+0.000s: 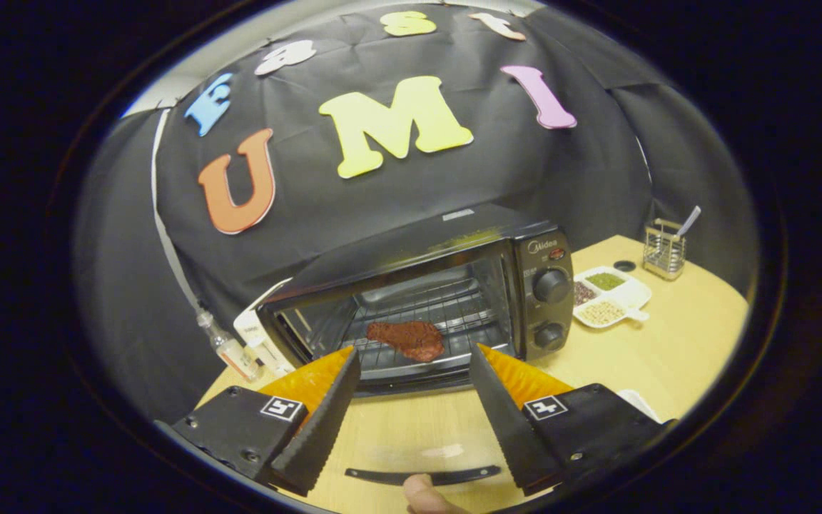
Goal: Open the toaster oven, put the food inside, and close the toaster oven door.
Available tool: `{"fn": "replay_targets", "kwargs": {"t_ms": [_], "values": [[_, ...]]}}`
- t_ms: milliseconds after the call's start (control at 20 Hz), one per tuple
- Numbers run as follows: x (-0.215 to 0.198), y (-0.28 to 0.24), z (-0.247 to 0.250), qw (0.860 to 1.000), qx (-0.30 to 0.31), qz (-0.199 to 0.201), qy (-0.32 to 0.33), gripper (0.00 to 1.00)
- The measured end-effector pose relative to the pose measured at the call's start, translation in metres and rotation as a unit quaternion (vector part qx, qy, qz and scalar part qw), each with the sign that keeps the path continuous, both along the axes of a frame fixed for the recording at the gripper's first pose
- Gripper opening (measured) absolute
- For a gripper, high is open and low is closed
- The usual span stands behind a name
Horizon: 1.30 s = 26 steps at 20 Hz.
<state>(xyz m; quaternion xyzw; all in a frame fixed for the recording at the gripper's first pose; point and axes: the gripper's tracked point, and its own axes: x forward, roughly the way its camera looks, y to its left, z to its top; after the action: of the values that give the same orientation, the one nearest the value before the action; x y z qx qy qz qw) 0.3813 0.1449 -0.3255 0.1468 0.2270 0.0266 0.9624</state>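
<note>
step: food placed, door not yet closed | toaster oven (425, 300) open, meat (406, 338) on its rack | gripper (411, 371) fingers spread, empty, just before opening | next: get under door, swing it up shut

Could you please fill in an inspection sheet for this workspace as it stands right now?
Surface: light wooden table, bare ahead of the fingers.
Job's things: toaster oven, door open; reddish food lying on its rack.
Clutter: divided dish of grains; wire holder with a utensil; small bottle left of the oven.
Grippers: gripper open, holding nothing, fingers short of the oven; a fingertip shows beneath.
Cables: pale cord hanging down the wall.
Surroundings: black cloth wall.
</note>
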Motion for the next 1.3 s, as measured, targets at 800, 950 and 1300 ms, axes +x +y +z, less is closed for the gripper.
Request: {"fn": "replay_targets", "kwargs": {"t_ms": [800, 950, 1300], "values": [[-0.117, 0.03, -0.093, 0.991, -0.095, 0.018, 0.095, 0.98], [-0.12, 0.034, -0.104, 0.988, -0.093, 0.021, 0.118, 0.98], [-0.114, 0.036, -0.131, 0.985, -0.088, 0.016, 0.149, 0.98]]}}
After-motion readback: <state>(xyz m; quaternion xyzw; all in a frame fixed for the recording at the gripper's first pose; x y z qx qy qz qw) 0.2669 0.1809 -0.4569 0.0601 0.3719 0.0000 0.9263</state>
